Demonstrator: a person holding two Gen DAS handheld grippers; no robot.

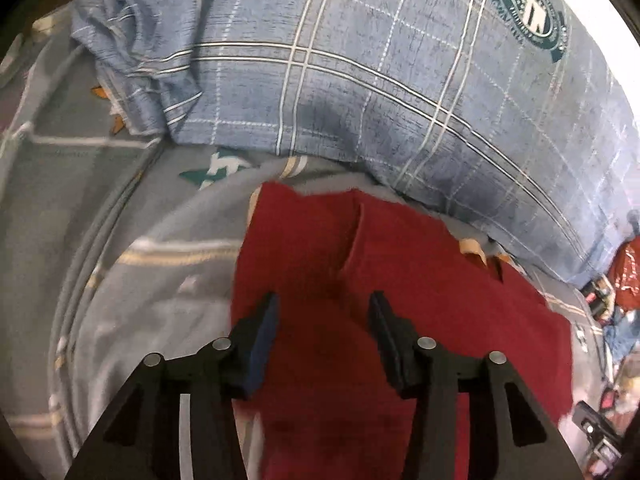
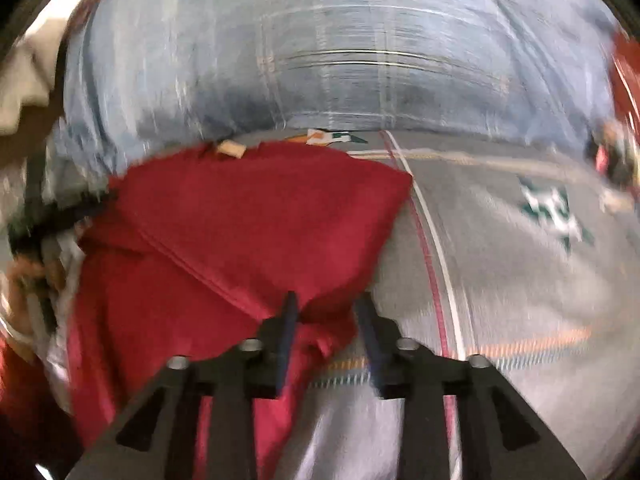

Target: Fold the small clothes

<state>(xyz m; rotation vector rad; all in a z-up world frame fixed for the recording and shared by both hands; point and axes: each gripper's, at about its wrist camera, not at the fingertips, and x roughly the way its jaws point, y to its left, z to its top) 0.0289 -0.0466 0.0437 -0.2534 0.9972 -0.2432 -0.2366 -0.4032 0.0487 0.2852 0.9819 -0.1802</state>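
Small dark-red cloth garment lying on grey checked bedsheet, just in front of blue plaid pillow. Folding looking partly done: one layer doubled over, diagonal edge showing, outline still uneven, further folds and squaring left. Left tongs hovering spread over garment middle, pinching nothing. Right tongs spread at garment's corner, cloth bunching between pads; blurred view, probably not clamping.

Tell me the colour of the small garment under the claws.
Plain dark red garment, sharpest in the left wrist view.
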